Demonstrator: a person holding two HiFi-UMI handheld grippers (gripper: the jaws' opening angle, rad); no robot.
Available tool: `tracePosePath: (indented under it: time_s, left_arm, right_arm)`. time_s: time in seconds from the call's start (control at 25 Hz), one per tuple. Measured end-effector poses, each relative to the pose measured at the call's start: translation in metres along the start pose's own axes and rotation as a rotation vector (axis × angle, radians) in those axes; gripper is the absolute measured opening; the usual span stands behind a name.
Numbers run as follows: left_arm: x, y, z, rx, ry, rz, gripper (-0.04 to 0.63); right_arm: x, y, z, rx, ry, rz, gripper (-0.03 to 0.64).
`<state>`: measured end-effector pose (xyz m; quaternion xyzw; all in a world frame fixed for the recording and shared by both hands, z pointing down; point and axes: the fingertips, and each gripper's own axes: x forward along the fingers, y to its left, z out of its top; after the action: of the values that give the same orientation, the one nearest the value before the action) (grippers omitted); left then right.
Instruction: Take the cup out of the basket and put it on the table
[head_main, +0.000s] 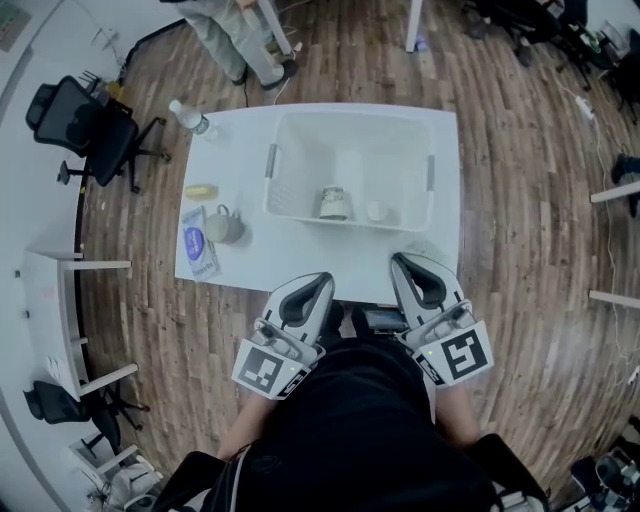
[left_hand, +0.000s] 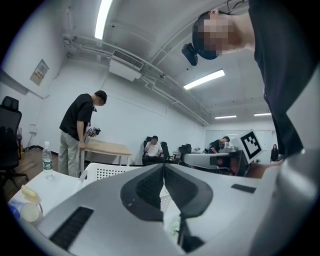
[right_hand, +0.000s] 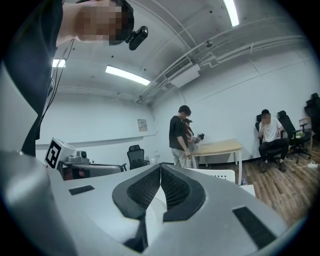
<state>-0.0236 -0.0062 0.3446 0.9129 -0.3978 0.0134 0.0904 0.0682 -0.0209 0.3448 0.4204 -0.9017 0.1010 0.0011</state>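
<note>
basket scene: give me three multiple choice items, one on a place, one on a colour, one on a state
1. Where is the bottle?
A on the floor
B on a chair
C at the table's far left corner

2. What colour is the basket?
A white
B blue
C black

3. How do the left tongs stand?
A wide open
B shut, empty
C shut on the bottle

Answers:
1 C: the head view shows it on that corner.
2 A: its walls and rim are white.
3 B: the left gripper view shows the jaws meeting with nothing between them.
</note>
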Motion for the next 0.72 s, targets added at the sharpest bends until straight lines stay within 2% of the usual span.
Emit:
tracePosePath:
  time_s: [0.24, 0.52, 0.72]
  left_arm:
    - [0.008, 0.028, -0.007, -0.045, 0.038, -0.002, 0.011]
    - [0.034, 0.068, -0.019, 0.069, 0.116, -0.001, 0.011]
    - [0.059, 0.09, -0.034, 0.175, 0.214, -0.083, 0.012]
  right_arm:
    - [0.012, 0.004, 0.0, 0.008, 0.008, -0.017, 0.025]
    - [0.012, -0.003, -0.005, 0.012, 0.02, -0.084, 0.025]
    - [0.005, -0.009, -0.001, 0.007, 0.021, -0.141, 0.025]
